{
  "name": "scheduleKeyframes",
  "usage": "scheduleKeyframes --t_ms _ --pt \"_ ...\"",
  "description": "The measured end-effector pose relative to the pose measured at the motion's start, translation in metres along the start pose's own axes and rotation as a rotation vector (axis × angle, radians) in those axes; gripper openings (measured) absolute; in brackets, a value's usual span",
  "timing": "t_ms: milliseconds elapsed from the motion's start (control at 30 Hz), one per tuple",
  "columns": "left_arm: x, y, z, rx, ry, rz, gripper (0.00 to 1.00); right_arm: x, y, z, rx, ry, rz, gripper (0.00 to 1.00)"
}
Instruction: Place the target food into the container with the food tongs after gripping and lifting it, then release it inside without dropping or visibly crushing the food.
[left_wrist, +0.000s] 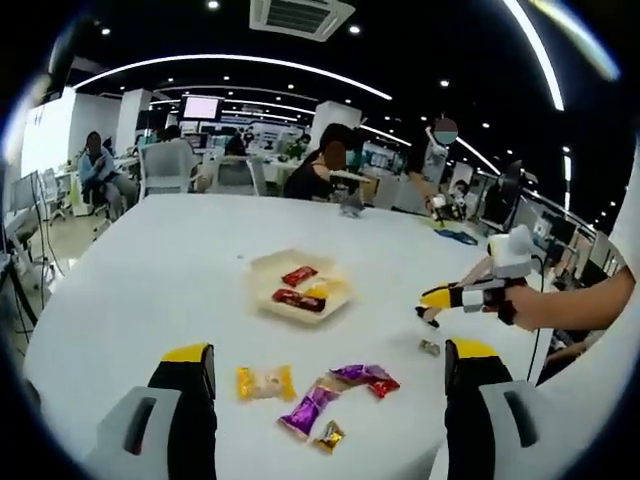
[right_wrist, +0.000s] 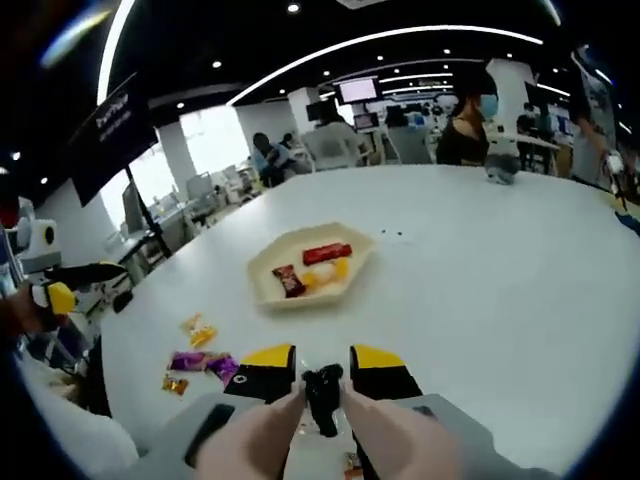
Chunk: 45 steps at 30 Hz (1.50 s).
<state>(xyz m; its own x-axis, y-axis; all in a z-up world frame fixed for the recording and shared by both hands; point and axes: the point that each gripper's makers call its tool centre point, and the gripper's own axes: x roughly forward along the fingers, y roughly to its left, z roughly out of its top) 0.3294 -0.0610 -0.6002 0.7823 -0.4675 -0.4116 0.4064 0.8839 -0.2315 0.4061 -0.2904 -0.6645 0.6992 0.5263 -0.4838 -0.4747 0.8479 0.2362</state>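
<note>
A cream tray (left_wrist: 265, 266) (right_wrist: 262, 276) sits mid-table with red and yellow wrapped candies in it. Loose candies lie nearer me: a yellow one (left_wrist: 265, 382) (right_wrist: 197, 328), purple ones (left_wrist: 310, 410) (right_wrist: 190, 360) and a gold one (left_wrist: 330, 436). My left gripper (left_wrist: 328, 365) hangs over them with its jaws wide open and nothing between them; it also appears at the far left (right_wrist: 62, 292). My right gripper (right_wrist: 322, 362) (left_wrist: 445, 297) is shut on the food tongs (right_wrist: 322, 395), whose black tip (left_wrist: 426, 316) hovers over a small candy (left_wrist: 430, 347). Whether the tip pinches anything is unclear.
The white table (right_wrist: 480, 280) is broad and round-edged. Several people sit at desks beyond its far edge. A blue item (left_wrist: 460, 237) and a dark object (left_wrist: 350, 208) lie near the far side. A hand and forearm (left_wrist: 560, 305) reach in from the right.
</note>
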Motion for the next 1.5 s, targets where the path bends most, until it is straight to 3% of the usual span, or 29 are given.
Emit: scheduleKeyframes --t_ms 233,400,533,767,933,1067,1333,1500 --pt "0.0 -0.008 -0.001 -0.011 -0.001 -0.016 0.95 -0.011 0.017 0.01 0.012 -0.019 0.035 0.2" --pt "0.008 -0.002 0.012 -0.002 -0.021 -0.057 0.95 -0.012 0.025 0.026 0.011 -0.032 0.026 0.2" --pt "0.005 0.015 0.024 0.014 -0.054 -0.079 0.95 -0.01 0.039 0.041 -0.008 -0.036 0.014 0.2" --pt "-0.009 0.049 0.017 0.059 -0.024 -0.119 0.95 -0.001 0.064 0.065 -0.011 -0.044 -0.028 0.2" --pt "-0.015 0.077 0.011 0.078 -0.005 -0.156 0.95 0.015 0.073 0.089 0.028 -0.084 -0.074 0.2" --pt "-0.015 0.1 -0.005 0.051 0.02 -0.175 0.94 0.033 0.08 0.11 0.061 -0.118 -0.11 0.2" --pt "-0.024 0.115 -0.007 0.003 0.002 -0.162 0.94 0.066 0.086 0.143 0.022 -0.13 -0.108 0.21" --pt "-0.028 0.112 -0.006 -0.026 -0.002 -0.156 0.94 0.08 0.081 0.16 0.004 -0.147 -0.097 0.21"
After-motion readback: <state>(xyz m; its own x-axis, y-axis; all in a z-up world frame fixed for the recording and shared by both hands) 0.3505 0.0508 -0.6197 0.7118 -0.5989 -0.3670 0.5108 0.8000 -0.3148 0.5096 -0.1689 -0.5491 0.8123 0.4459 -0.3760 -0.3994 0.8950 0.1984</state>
